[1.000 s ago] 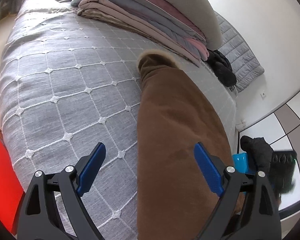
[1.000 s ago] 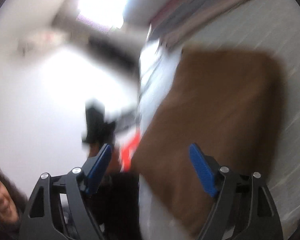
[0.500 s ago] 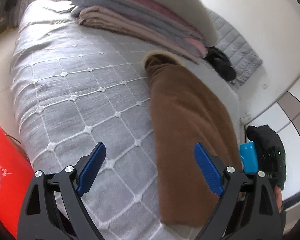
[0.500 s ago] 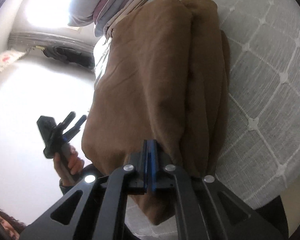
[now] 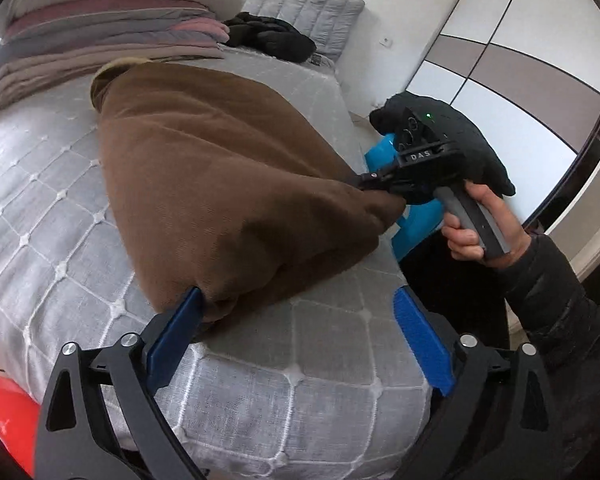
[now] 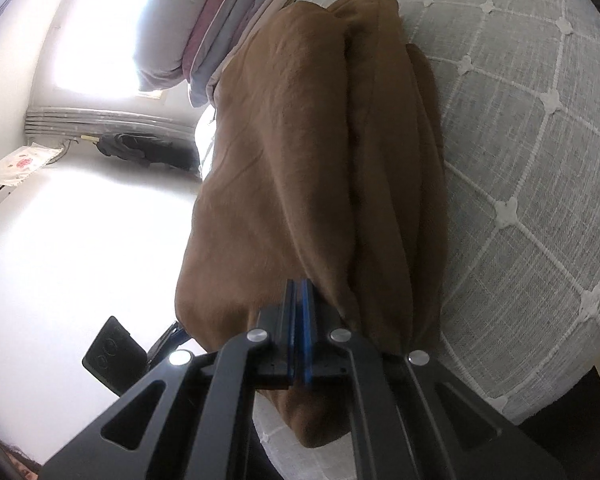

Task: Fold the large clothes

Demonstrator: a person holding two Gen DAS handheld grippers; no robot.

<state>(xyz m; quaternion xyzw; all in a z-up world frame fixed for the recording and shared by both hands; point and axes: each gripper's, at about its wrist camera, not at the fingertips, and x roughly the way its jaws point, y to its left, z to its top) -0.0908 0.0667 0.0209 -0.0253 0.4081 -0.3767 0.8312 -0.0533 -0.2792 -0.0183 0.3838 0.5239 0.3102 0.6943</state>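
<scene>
A long brown garment [image 5: 220,184] lies folded lengthwise on the grey quilted bed [image 5: 40,220]. My right gripper [image 5: 370,182], held by a hand [image 5: 472,224], is shut on the garment's near right corner at the bed's edge and lifts it slightly. In the right wrist view the blue pads meet on the brown cloth [image 6: 320,160], where the right gripper [image 6: 298,292] pinches its near end. My left gripper [image 5: 296,300] hovers over the bed's near corner, its jaws opening wide. Its left pad [image 5: 180,328] sits against the garment's near left corner; only bare bed lies between the pads.
A stack of folded blankets and pillows [image 5: 100,40] lies at the bed's far end, with dark clothing [image 5: 272,36] beside it. A red bag [image 5: 4,420] stands at the lower left. A blue object [image 5: 416,224] sits beside the bed; a wardrobe [image 5: 520,60] is to the right.
My right gripper went from open to shut on the garment's near end. The left gripper swung right along the bed's near edge and rolled, bringing the right gripper and hand into its view.
</scene>
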